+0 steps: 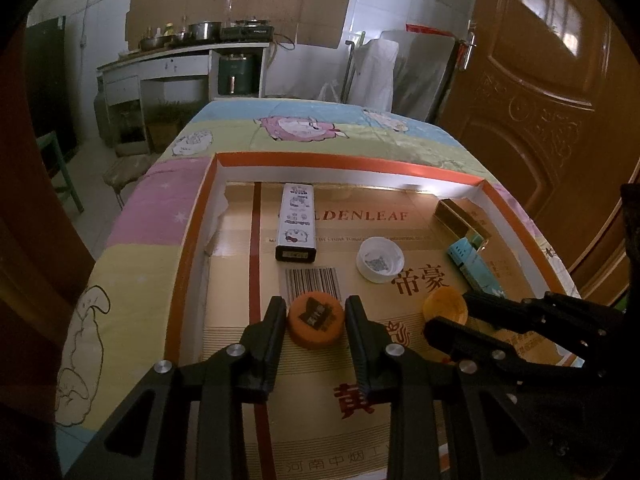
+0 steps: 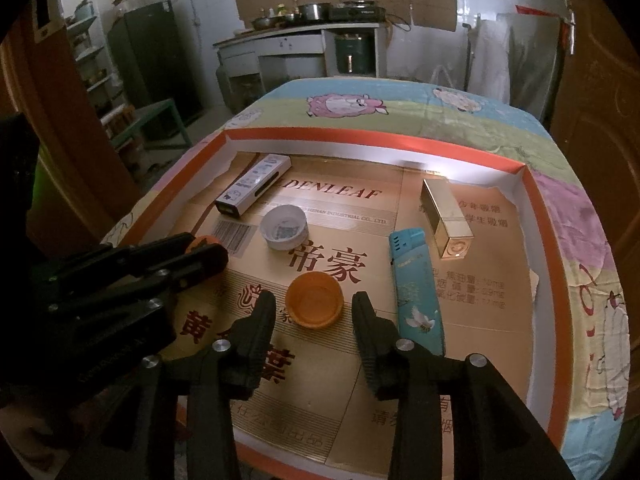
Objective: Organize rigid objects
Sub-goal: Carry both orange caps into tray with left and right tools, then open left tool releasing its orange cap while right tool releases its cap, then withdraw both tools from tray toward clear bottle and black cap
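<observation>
— On the bed, what is laid out?

— A shallow tray (image 1: 192,232) with an orange rim, floored with flattened printed cardboard, rests on a cartoon-patterned quilt (image 1: 152,200). Behind it stand a white counter (image 1: 180,56) with pots and a stove, cardboard sheets taped to the tiled wall, and a brown carved door (image 1: 540,100) on the right.

— And the grippers?

— The left gripper (image 1: 316,312) has its jaws pressed against the sides of an orange cap (image 1: 316,320), label side up, near the tray's front. The right gripper (image 2: 314,308) stands released: its jaws flank an open-side-up orange cap (image 2: 315,305) without touching it.

— What else lies in the tray?

— A white cap (image 2: 285,227) at the middle, a white patterned box (image 1: 297,220) farther back, a blue lighter (image 2: 416,288) beside a gold box (image 2: 444,216) on the right.
</observation>
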Available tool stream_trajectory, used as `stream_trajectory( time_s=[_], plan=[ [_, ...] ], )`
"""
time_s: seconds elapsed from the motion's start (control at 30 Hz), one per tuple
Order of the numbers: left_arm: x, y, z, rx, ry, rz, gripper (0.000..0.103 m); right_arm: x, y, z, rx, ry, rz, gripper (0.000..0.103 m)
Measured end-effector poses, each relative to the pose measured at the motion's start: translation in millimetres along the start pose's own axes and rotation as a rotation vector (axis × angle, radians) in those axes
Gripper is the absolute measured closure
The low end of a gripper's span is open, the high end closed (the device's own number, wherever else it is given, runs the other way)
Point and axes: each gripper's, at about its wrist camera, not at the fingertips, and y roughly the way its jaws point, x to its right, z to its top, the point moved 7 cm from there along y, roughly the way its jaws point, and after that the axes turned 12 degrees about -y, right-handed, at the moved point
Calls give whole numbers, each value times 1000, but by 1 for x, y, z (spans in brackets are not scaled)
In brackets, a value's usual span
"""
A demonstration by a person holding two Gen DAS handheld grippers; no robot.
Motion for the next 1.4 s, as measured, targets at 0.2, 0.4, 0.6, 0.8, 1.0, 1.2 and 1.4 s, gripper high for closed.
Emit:
stream_trajectory(
  time_s=[0.2,0.4,0.6,0.8,1.0,1.2,1.4],
  plan=[
    [-1,-3,1,17,2,6,71,2,-2,1,7,7,-6,62],
    [-1,-8,2,36,8,24,61,3,-11,4,21,8,-11,62],
    [-1,-19,4,59,-5,22,61,1,-20,5,30,6,-16,62],
    [1,-38,0,84,-14,-6,61,-2,-34,2,40,10,-26,62],
    [0,-60,-7,115,-27,-17,61,-7,-49,-6,48,17,-30,62],
    [-2,-77,-17,121,-34,-1,61,-12,-68,-22,56,33,-42,62],
    [-3,-101,-28,146,-27,15,61,-16,-87,-41,62,54,-58,62]
  ],
)
